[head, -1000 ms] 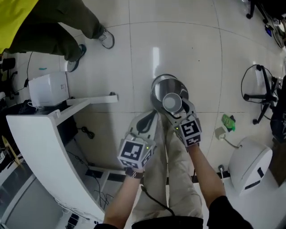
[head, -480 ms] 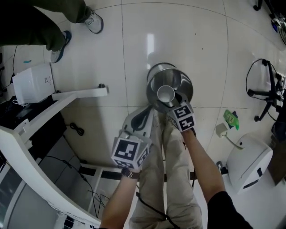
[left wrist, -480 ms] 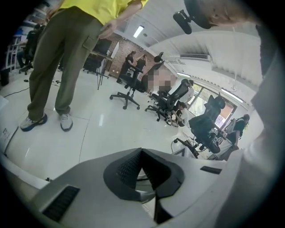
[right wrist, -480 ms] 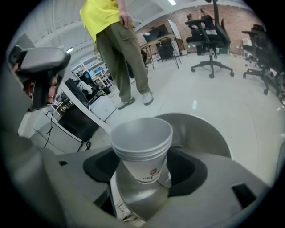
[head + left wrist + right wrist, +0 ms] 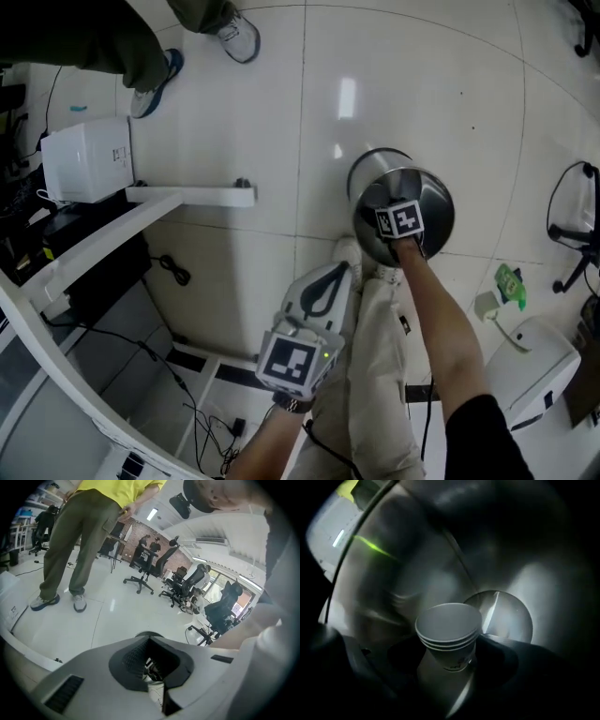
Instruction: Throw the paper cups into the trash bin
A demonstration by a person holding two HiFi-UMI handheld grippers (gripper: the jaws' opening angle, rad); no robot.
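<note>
The right claw [image 5: 451, 654] reaches steeply down into the open mouth of the round steel trash bin [image 5: 439, 201], which stands on the pale tiled floor [image 5: 281, 122] just ahead of the person's feet. Its jaws are clamped on a nested stack of three white paper cups [image 5: 449, 629], gripped low on the stack's side with the rims pointing toward the bin's shiny bottom; the stack is inside the bin, not touching the bottom. The left claw [image 5: 332, 279] hangs over the person's light trousers [image 5: 380, 375], near the bin but outside it, its jaws together with nothing between them. Another person's shoes [image 5: 240, 37] stand well away.
</note>
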